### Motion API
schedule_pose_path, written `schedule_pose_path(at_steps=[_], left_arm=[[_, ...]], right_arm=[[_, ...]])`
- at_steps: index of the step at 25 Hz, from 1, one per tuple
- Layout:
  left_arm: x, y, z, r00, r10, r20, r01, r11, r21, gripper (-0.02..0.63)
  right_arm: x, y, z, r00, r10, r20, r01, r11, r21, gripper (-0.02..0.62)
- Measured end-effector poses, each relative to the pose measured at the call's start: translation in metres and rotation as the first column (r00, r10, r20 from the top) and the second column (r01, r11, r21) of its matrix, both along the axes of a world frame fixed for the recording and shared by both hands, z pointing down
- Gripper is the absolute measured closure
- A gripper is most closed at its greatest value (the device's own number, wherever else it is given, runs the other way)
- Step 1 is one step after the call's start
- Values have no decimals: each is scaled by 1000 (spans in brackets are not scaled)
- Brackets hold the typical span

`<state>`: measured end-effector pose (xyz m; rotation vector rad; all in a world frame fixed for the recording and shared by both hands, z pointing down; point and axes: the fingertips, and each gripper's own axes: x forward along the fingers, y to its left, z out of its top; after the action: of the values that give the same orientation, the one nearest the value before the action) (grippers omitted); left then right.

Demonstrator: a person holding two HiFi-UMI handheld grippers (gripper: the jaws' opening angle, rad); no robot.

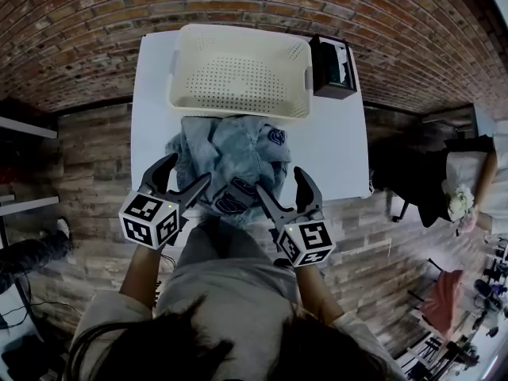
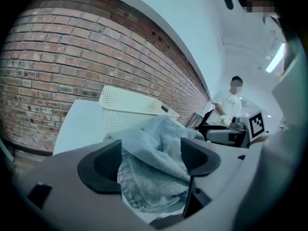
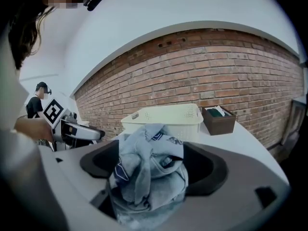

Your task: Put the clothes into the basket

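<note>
- Left gripper (image 2: 151,160) has its jaws spread. Grey-blue fabric bulges between the pads, but they do not look pressed on it; I read it as released.
- Right gripper (image 3: 151,170) is the same: jaws apart, a crumpled fold between them, no pinch visible.
- Clothes (image 1: 230,153): one grey-blue bundle with dark blue emblems. It lies on the table's near half, its near part at the edge between the two grippers. Its far edge reaches the basket's near wall.
- Basket (image 1: 238,32): cream, perforated, at the table's far side. Its floor shows bare, with nothing inside.
- Table (image 1: 337,153): white, against a brick wall. A dark box (image 1: 332,68) stands just beside the basket's right end.
- Progress, as judged: nothing is delivered yet. The whole bundle remains to be gripped, lifted over the near wall and dropped in.
</note>
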<state>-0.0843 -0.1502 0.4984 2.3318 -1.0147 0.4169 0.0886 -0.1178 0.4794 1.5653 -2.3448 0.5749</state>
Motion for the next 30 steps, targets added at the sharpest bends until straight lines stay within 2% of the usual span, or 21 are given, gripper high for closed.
schedule_pose_path(at_steps=[2,5,14,20,24,30], left_arm=[[-2,0,7,1000,5,4,-5,1000,-24,221],[-1,2,20,1000,19,14,-18,997,-73,186],[3,-6,51,993,78,87,-61,982,-181,114],[12,-7,88,981,158,114,-114,940,-322,60],[11,-6,109,979,170,110,-115,915,-386,18],[16,-3,123,977,202,60,-149,863,-483,17]], right_arm=[[1,-1,10,1000,-19,-17,19,999,-37,162],[4,-5,25,1000,-19,-16,18,996,-88,127],[15,-18,59,1000,-7,16,11,972,-237,102],[18,-23,90,999,-17,29,26,941,-337,37],[16,-24,113,991,6,135,55,897,-440,17],[11,-19,135,964,41,262,112,832,-543,15]])
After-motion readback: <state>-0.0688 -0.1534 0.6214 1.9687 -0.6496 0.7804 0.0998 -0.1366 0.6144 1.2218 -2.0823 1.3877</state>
